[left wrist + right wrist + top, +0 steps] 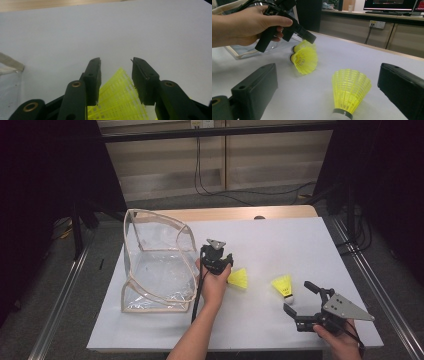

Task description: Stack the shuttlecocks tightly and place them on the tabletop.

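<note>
- Shuttlecocks, yellow, are seen on the white counter (280, 245): a nested pair (304, 58) under the left gripper (226, 268), a single one (283, 287) nearer the right gripper (300, 299).
- A clear bag (155, 265) stands open just left of the pair; nothing yellow can be made out inside, so packing is judged hardly begun, with all shuttlecocks left.
- The left gripper's jaws are parted around the pair's skirt (120, 97), pads not pressing.
- The right gripper's jaws are held wide apart, empty, the single shuttlecock lying ahead between them.
</note>
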`<state>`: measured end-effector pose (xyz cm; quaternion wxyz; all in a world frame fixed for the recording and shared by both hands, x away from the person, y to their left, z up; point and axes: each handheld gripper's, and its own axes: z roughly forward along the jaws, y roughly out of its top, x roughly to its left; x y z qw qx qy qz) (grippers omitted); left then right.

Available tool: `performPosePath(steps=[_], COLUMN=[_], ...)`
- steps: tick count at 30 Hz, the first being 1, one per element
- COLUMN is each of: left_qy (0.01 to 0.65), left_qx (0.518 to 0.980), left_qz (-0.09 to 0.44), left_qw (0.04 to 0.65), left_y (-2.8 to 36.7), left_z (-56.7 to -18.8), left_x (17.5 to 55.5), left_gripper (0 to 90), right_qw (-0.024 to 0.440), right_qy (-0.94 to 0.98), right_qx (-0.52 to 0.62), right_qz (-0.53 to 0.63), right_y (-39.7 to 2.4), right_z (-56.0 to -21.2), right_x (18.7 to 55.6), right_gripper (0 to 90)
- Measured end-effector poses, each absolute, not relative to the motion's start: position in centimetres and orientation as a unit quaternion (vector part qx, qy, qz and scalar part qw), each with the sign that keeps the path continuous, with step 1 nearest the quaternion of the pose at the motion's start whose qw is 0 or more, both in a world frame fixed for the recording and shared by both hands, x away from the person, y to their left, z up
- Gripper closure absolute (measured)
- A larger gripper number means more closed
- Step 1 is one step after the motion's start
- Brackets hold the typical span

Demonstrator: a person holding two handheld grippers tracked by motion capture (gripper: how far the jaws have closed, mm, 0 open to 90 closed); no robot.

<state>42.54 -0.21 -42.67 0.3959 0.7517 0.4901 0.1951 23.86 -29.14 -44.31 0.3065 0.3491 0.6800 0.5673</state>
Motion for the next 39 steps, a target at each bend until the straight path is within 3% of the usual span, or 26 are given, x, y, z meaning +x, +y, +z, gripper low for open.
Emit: performPosePath(steps=[13,19,28,29,32,33,39], left_qy=[0.491,0.490,0.485,0.484,0.489,0.489,0.495], left_qx=[0.738,0.736,0.735,0.736,0.737,0.737,0.742], left_qz=[0.194,0.193,0.201,0.216,0.218,0.215,0.216], left_qw=[0.421,0.426,0.429,0.421,0.413,0.414,0.397], left_y=[-0.1,-0.1,0.2,0.2,0.2,0.2,0.3], left_z=[-42.9,-43.0,-42.1,-42.0,-41.7,-41.7,-41.9], left_x=[43.3,43.7,43.9,43.8,43.3,43.2,41.9], left_gripper=[77.0,90.0,90.0,88.0,61.6,57.6,57.2], right_qw=[0.305,0.306,0.306,0.308,0.309,0.307,0.306], right_qy=[0.678,0.678,0.678,0.678,0.677,0.678,0.677], right_qx=[0.352,0.350,0.352,0.352,0.351,0.352,0.351], right_qz=[0.568,0.569,0.568,0.567,0.568,0.567,0.570], right_y=[-29.2,-29.3,-29.4,-29.4,-29.4,-29.4,-29.2], right_z=[-44.3,-44.3,-44.4,-44.4,-44.3,-44.4,-44.3], right_x=[23.9,23.9,23.9,23.9,23.9,23.9,23.9], right_gripper=[2.6,2.6,2.6,2.6,2.6,2.6,2.6])
